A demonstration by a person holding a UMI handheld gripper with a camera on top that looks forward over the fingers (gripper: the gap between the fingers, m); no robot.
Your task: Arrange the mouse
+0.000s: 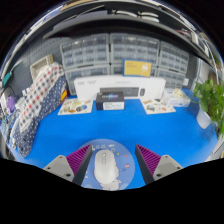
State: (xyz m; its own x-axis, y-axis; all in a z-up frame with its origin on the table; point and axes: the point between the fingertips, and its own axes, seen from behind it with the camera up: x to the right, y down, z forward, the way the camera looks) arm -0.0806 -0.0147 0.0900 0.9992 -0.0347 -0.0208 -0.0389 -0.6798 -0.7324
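Observation:
A white mouse (106, 167) lies on a round pale-blue mouse mat (122, 158) with small printed pictures, on the blue table (120, 128). My gripper (113, 149) is open. Its purple-padded fingers (76, 160) stand to the left and right of the mat. The mouse rests between them, nearer the left finger, with a gap on each side. The mouse's near end is hidden at the bottom of the view.
A long white box (120, 88) with a small black device (113, 101) in front stands at the table's back. Flat trays lie left (75, 106) and right (160, 104) of it. A patterned cloth (38, 100) is at the left and a green plant (211, 100) at the right.

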